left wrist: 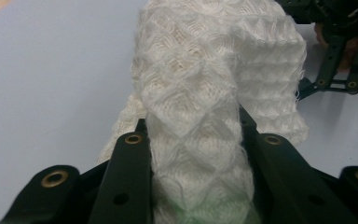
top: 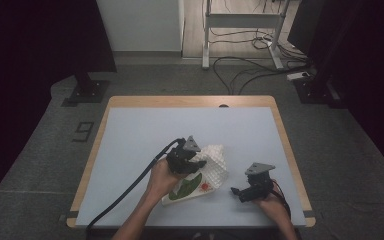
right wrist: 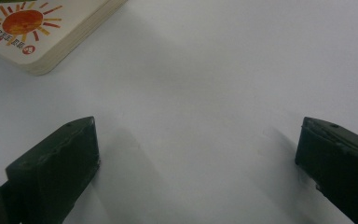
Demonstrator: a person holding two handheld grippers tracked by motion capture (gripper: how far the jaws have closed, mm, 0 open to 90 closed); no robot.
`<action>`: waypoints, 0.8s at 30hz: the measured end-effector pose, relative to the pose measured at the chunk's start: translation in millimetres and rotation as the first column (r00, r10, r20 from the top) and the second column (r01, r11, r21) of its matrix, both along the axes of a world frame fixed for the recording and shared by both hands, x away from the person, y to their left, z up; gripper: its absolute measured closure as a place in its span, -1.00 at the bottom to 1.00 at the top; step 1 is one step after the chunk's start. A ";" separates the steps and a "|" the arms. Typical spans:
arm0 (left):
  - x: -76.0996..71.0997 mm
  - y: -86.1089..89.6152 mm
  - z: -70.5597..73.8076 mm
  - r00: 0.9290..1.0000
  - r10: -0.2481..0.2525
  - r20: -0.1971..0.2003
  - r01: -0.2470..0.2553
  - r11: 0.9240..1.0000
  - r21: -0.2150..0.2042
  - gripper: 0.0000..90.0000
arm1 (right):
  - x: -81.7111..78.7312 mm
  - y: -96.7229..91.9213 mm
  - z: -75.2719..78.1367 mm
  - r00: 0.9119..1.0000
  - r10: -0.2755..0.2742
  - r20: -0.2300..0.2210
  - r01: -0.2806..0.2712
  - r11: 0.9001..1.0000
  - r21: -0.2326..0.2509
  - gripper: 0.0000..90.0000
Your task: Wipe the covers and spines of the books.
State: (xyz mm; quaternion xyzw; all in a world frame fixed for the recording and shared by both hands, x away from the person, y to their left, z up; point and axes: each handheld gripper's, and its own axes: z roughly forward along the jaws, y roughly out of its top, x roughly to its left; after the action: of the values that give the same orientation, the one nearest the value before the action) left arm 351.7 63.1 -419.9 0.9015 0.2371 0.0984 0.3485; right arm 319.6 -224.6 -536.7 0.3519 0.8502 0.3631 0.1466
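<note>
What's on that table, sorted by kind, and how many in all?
Cloths: 1, white waffle cloth
Books: 1, book with a sun picture
Grippers: 2, left gripper and right gripper
Total: 4

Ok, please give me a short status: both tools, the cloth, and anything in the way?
Left tool shut on white cloth, cloth bunched between its jaws. Right tool open, holding nothing, over bare table. Book lies beside the cloth; nothing blocking.

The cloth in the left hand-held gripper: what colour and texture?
White cloth with a raised diamond waffle knit, clearest in the left gripper view.
</note>
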 end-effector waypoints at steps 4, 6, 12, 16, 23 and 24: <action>2.9 6.8 2.5 1.000 0.024 0.018 -0.024 1.000 0.018 0.51 | -0.1 0.0 0.0 1.000 0.000 0.000 0.000 1.000 0.000 -1.00; 4.1 10.7 4.0 0.999 0.032 0.024 -0.033 0.999 0.024 0.50 | -0.1 0.1 0.0 1.000 -0.001 0.000 0.001 1.000 0.000 -1.00; 8.2 22.6 7.5 0.998 0.058 0.031 -0.059 0.998 0.031 0.49 | -0.1 0.1 0.0 1.000 -0.001 0.000 0.001 1.000 0.001 -1.00; 13.0 33.5 8.5 0.996 0.084 0.023 -0.085 0.996 0.025 0.49 | 0.0 0.1 0.0 1.000 -0.001 0.001 0.001 1.000 0.001 -1.00; 18.7 54.0 9.5 0.991 0.130 0.019 -0.131 0.991 0.022 0.48 | 0.0 0.1 0.0 1.000 0.000 0.001 0.000 1.000 0.001 -1.00; 19.2 57.0 9.8 0.990 0.139 0.020 -0.140 0.990 0.019 0.48 | -0.1 0.0 0.0 1.000 0.000 0.001 0.000 1.000 0.001 -1.00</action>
State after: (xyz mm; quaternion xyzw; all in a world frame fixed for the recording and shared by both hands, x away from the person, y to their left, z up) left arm 370.9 120.1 -410.1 0.8853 0.2954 0.1332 0.3336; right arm 319.6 -224.6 -536.7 0.3519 0.8500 0.3636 0.1468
